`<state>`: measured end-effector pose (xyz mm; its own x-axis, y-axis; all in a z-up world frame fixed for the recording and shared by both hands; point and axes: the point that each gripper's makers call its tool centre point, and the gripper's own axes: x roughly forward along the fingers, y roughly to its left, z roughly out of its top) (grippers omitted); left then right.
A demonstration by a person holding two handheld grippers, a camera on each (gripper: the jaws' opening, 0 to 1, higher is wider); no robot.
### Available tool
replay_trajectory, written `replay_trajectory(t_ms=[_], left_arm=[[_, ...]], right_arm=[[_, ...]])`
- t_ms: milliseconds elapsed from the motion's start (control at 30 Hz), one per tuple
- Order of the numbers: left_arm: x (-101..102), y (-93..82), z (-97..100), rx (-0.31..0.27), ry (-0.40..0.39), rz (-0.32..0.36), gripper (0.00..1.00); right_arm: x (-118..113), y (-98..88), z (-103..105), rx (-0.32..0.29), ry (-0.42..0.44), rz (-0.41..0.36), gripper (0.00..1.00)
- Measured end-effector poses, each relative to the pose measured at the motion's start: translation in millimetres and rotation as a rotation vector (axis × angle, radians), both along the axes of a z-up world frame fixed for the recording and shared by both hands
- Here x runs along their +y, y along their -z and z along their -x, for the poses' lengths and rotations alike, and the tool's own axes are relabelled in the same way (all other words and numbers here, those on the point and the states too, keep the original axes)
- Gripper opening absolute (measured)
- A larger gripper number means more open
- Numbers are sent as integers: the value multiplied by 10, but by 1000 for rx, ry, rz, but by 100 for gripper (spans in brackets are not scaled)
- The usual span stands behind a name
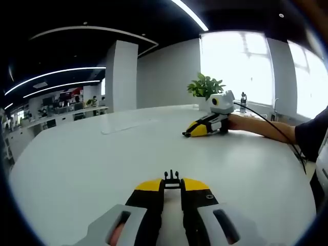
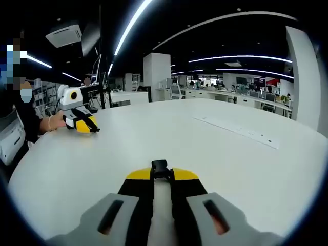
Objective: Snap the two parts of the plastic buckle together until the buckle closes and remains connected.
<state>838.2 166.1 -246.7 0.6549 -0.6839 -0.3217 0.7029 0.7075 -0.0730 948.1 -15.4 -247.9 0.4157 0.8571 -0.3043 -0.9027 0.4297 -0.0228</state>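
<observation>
Large white bench [image 1: 77, 169], round-edged, open-plan office behind. Both grippers rest low on it, well apart, pointing roughly toward each other across the bare surface.

Left gripper [image 1: 172, 180]: fingers drawn in close, pinching the pronged half of the buckle [image 1: 171, 177] at the tips. Small black piece, prongs sticking out forward past the yellow finger pads. From the right gripper view the same gripper [image 2: 87, 125] sits far off near the person's hand [image 2: 57, 121]; the buckle part there is too small to make out.

Right gripper [image 2: 161, 171]: fingers likewise nearly closed, gripping the socket half of the buckle [image 2: 160, 165], a blunt black block at the tips. In the left gripper view this gripper [image 1: 197, 129] lies by the bench's far edge, a forearm [image 1: 259, 126] and a cable [image 1: 271, 128] trailing behind it, a potted plant [image 1: 205, 86] beyond.

Progress, as I judge it: each half is picked up and held, so the grasping step looks done. Nothing is joined yet; the two halves are well apart with open bench between. Left to do: bring the halves together, line the prongs up with the socket mouth, press until it latches, then check that it holds.
</observation>
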Motion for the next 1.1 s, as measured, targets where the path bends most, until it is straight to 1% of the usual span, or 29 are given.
replay_trajectory(t_ms=[133,267,367,433,633,800,1100], left_arm=[[-10,8,7,-2,5,-2,12],[-30,19,18,2,15,1,12],[-39,22,23,7,20,9,12],[-40,21,24,14,22,20,12],[-50,34,26,27,29,36,12],[-70,47,42,25,42,28,12],[-140,55,106,24,76,26,12]], right_arm=[[24,-11,30,8,-15,-15,13],[86,-59,95,25,-48,-61,12],[142,-83,153,40,-76,-85,12],[185,-89,216,53,-110,-94,12],[280,-82,334,58,-177,-88,13],[343,-73,435,59,-225,-82,13],[397,-70,513,59,-251,-79,12]])
